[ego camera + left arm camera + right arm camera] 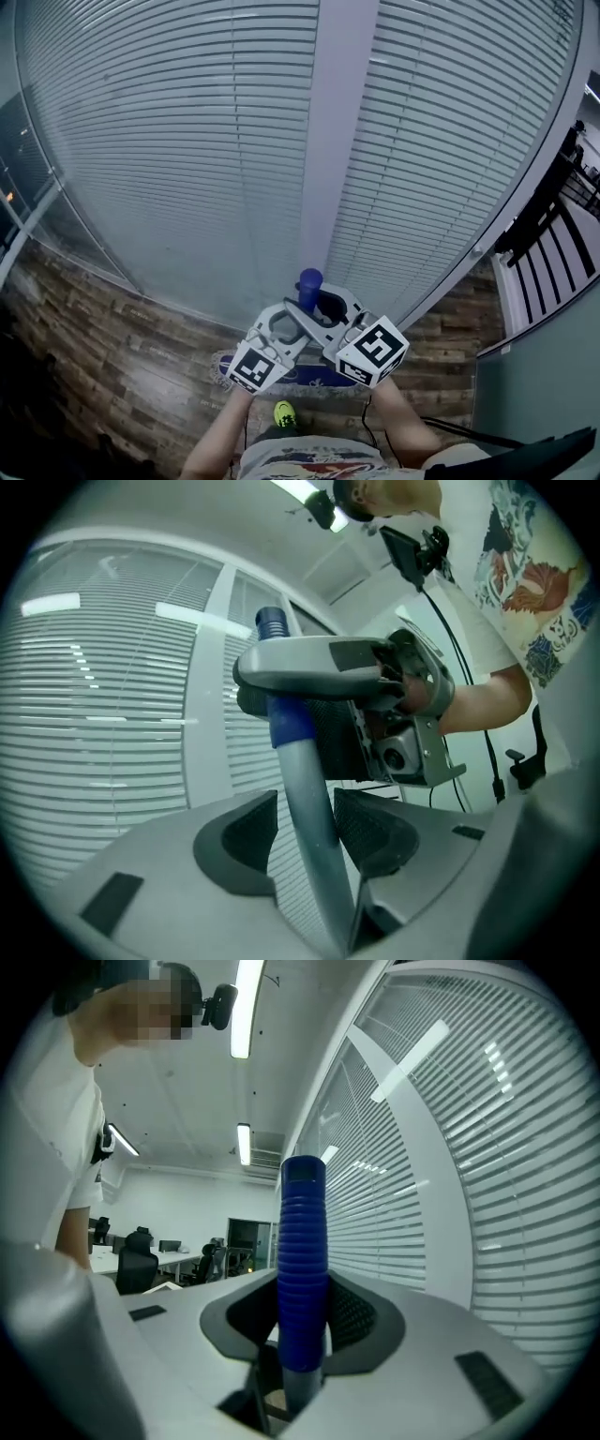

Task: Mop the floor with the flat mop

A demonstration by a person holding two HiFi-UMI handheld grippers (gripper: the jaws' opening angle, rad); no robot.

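Your right gripper [334, 309] sits above your left gripper [287, 325] on the mop handle [310, 281]; mop head [314, 378] on the floor [112, 366] near you, blinds [187, 141] far ahead.

Dim, fisheye-warped views; ceiling strip lights [246, 997] glare.

Counted on site: two grippers, the left gripper [305, 832] and the right gripper [302, 1321], with two marker cubes [255, 367], one per gripper. One flat mop [310, 281] stands with its single handle between the fingers of both. Beyond the fingertips hang two blind panels [169, 141] split by one post [337, 141]; behind the fingers is one yellow-green shoe [284, 412].
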